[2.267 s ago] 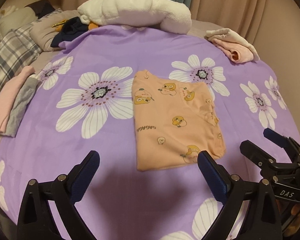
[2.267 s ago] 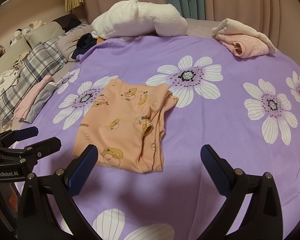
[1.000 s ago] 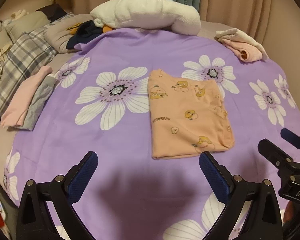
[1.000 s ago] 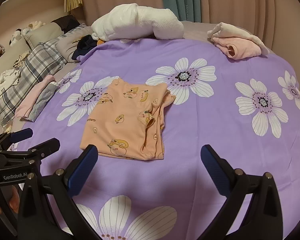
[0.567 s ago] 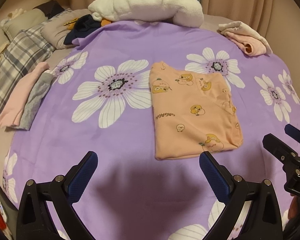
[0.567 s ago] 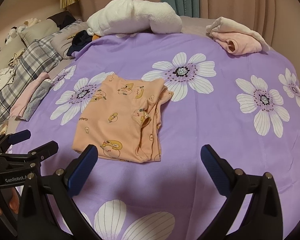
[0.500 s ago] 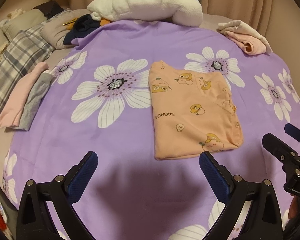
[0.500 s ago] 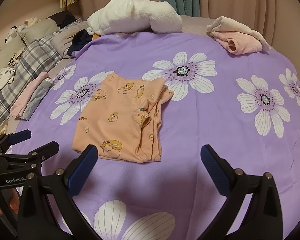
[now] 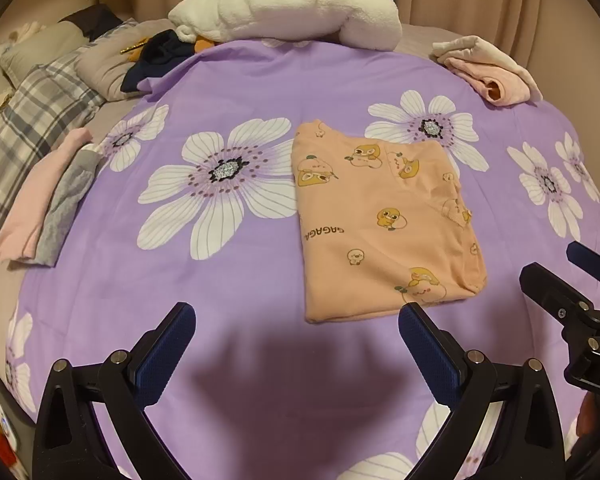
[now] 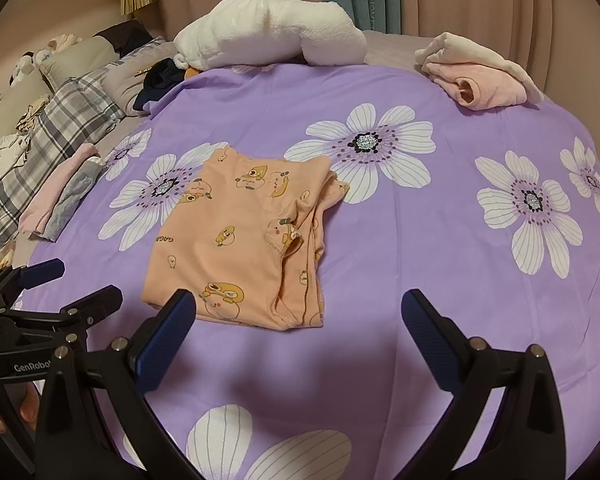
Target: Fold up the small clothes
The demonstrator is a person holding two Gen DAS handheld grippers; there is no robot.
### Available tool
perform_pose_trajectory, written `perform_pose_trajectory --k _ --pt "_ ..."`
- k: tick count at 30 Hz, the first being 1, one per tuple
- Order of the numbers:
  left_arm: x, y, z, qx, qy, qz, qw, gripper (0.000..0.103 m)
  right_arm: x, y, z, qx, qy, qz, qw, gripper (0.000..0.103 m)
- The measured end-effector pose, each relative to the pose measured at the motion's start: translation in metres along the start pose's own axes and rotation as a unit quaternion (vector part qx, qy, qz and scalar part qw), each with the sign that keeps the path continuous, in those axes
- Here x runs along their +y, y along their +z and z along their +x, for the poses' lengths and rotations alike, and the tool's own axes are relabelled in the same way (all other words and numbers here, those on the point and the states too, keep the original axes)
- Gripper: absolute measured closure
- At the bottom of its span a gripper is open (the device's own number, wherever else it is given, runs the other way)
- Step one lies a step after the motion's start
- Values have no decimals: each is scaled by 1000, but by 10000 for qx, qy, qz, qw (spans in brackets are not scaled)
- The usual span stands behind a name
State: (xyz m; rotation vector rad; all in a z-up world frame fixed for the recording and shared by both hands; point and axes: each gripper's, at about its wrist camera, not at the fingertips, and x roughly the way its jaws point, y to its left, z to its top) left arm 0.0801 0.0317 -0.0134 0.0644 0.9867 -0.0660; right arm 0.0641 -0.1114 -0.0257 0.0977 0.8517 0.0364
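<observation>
Two views show the same bed. From the left wrist camera, the peach shirt lies flat on the purple flower sheet, already folded into a neat block, a bit right of the middle. It looks soft, thin and light, so it will likely bend and sag when lifted and could fall open. A good place to take hold seems to be the near edge, one corner for each gripper, pinching all the layers at once. The left gripper hangs over the sheet just in front of the shirt, its jaws spread wide and holding nothing. The right gripper peeks in at the right edge, also spread. A pink and grey pile sits far left, a white blanket at the back.

Compared with the earlier left view, the shirt sits a little lower and nearer to the camera, and it has not changed shape.

From the right wrist camera, the shirt shows its loose side: the stacked edges on the right are bumpy and not lined up. The right gripper has its jaws wide apart and empty, the left tip right over the near hem. The left gripper waits spread at the left. A pink bundle rests far back.

Against the earlier right view, the shirt has come closer to the jaws.
</observation>
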Motion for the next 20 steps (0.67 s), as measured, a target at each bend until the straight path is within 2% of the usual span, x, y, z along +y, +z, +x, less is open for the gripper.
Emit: perform_pose_trajectory --k 20 --pt "-3 2 -2 -71 50 32 10000 2 -1 1 -1 -24 9 31 10000 0"
